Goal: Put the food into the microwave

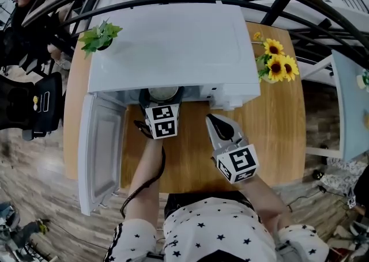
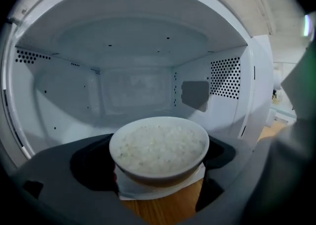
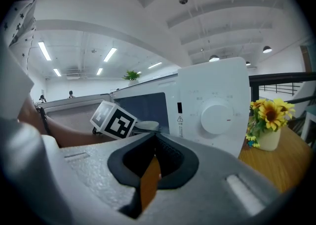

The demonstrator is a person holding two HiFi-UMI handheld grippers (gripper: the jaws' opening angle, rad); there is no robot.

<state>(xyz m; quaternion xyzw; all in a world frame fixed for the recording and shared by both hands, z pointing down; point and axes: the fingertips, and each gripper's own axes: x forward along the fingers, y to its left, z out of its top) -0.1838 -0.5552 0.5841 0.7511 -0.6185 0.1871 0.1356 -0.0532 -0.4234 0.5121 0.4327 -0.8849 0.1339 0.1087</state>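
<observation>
Sees a wooden table (image 1: 279, 128) carrying a white microwave (image 1: 173, 42), its door (image 1: 98, 151) swung wide to the left. Finds, at the cavity's mouth and over bare wood, a white bowl (image 2: 159, 167) filled with cooked rice (image 2: 158, 145), clamped between the jaws of the left gripper (image 1: 161, 104). Shows the right gripper (image 1: 217, 121) before the control panel, jaws pressed together, empty.

The head view is looking steeply down onto the microwave (image 1: 173, 42) and bench (image 1: 277, 134). The left gripper view is sitting close behind the bowl of rice (image 2: 158, 145), facing into the open cavity (image 2: 133, 85). The right gripper view is looking upward from low down at the control panel (image 3: 212, 105). All 3 views are sharing the microwave; 2 are sharing the sunflowers (image 1: 278, 62).
</observation>
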